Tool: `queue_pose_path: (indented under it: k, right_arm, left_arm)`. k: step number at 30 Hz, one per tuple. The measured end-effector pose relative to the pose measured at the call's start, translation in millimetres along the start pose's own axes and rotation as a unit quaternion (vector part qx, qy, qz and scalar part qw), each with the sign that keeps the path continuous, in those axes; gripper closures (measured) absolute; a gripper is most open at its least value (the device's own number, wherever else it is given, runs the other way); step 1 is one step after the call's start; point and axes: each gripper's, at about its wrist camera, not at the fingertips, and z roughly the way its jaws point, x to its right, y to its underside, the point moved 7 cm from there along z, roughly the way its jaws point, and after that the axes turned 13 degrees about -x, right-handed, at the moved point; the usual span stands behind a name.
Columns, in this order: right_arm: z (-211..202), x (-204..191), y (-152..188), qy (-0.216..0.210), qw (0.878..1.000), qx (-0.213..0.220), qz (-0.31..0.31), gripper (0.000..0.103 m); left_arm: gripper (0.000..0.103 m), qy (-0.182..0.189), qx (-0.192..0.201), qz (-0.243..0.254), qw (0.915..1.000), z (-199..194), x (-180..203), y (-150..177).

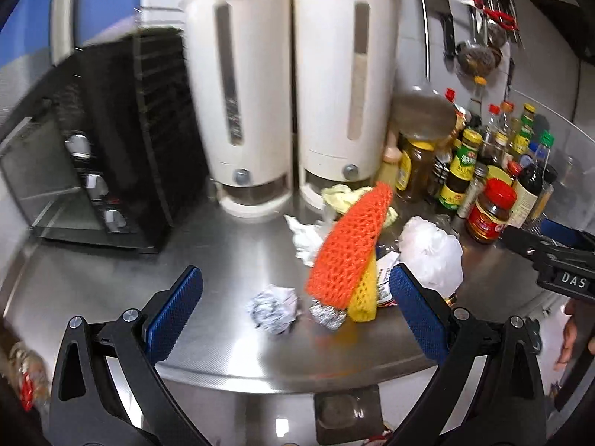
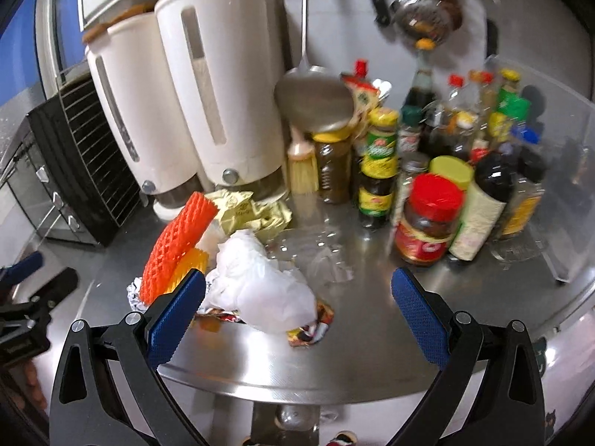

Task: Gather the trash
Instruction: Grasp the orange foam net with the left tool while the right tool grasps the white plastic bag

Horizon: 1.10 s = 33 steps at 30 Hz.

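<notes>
While level, both claws (image 1: 295, 299) (image 2: 297, 299) seemingly agape.

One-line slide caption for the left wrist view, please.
Open left gripper hovers over the steel counter before crumpled foil balls, orange foam netting and a white plastic bag.

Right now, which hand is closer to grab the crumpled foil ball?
Left, probably. The left gripper is open, and the crumpled silver foil ball lies on the steel counter between its blue fingers. The right gripper faces the white plastic bag instead.
</notes>
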Motion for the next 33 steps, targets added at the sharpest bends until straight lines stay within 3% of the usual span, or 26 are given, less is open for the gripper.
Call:
queue_pose_path:
  k: [8, 15, 19, 25, 26, 29, 33]
  right_arm:
    - [44, -12, -15, -0.017, 0.998, -0.058, -0.034, 0.025]
    - [65, -16, -14, -0.034, 0.995, -0.084, -0.043, 0.039]
    - [76, -20, -13, -0.035, 0.994, -0.095, -0.049, 0.042]
    - [92, -18, -11, -0.054, 0.991, -0.118, -0.031, 0.042]
    - [93, -19, -10, -0.054, 0.991, -0.119, -0.034, 0.044]
    - [94, -23, -9, -0.056, 0.990, -0.119, -0.041, 0.065]
    - [95, -27, -9, -0.055, 0.990, -0.119, -0.051, 0.080]
  left_arm:
    - [0.031, 0.022, -0.055, 0.039, 0.9975, 48, 21, -19]
    - [0.038, 0.033, -0.074, 0.058, 0.9950, 69, 38, -22]
    - [0.041, 0.030, -0.083, 0.068, 0.9937, 81, 44, -22]
    - [0.056, 0.046, -0.106, 0.073, 0.9907, 102, 51, -17]
    - [0.062, 0.049, -0.112, 0.073, 0.9898, 105, 52, -16]
    - [0.084, 0.052, -0.120, 0.070, 0.9889, 112, 51, -15]
    - [0.094, 0.051, -0.121, 0.070, 0.9889, 115, 50, -17]
